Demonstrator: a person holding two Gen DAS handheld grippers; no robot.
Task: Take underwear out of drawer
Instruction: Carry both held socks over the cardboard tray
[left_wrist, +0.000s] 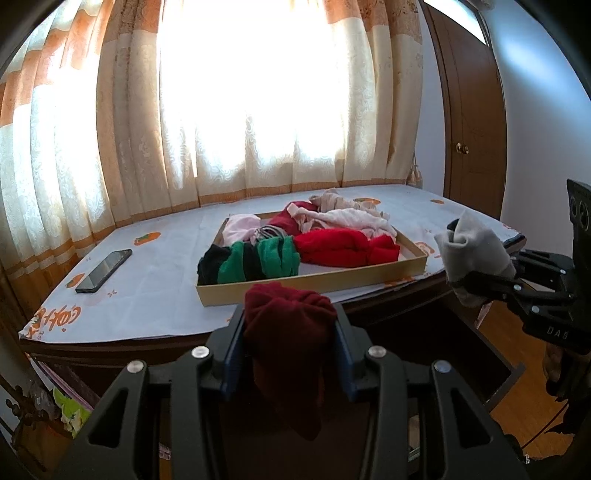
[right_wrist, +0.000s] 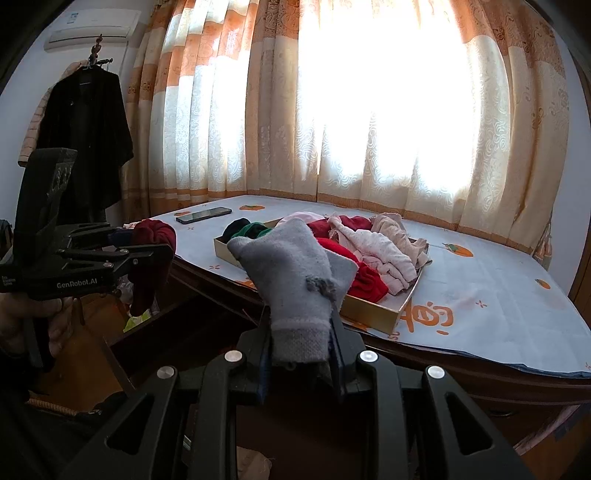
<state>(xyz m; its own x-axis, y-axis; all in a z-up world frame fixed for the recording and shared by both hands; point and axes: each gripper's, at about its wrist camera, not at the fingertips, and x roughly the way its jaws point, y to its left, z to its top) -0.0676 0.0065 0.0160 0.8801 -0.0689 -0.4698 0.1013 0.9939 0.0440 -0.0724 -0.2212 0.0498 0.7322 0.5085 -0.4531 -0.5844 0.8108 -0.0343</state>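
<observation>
My left gripper (left_wrist: 290, 332) is shut on a dark red garment (left_wrist: 288, 332), held above the open dark wooden drawer (left_wrist: 491, 354); it also shows in the right wrist view (right_wrist: 153, 240). My right gripper (right_wrist: 301, 332) is shut on a grey garment (right_wrist: 291, 273), also seen in the left wrist view (left_wrist: 471, 251), held above the drawer's front edge (right_wrist: 118, 354). A shallow cardboard tray (left_wrist: 314, 284) on the table holds several red, green, black and pink garments (left_wrist: 340, 245). The drawer's inside is dark and hidden.
The table carries a white cloth (right_wrist: 498, 295) with orange prints. A black phone (left_wrist: 103, 271) lies at its left. Curtains (left_wrist: 240, 110) hang behind. A wooden door (left_wrist: 472, 129) stands at the right, and a black coat (right_wrist: 85, 140) hangs at the left.
</observation>
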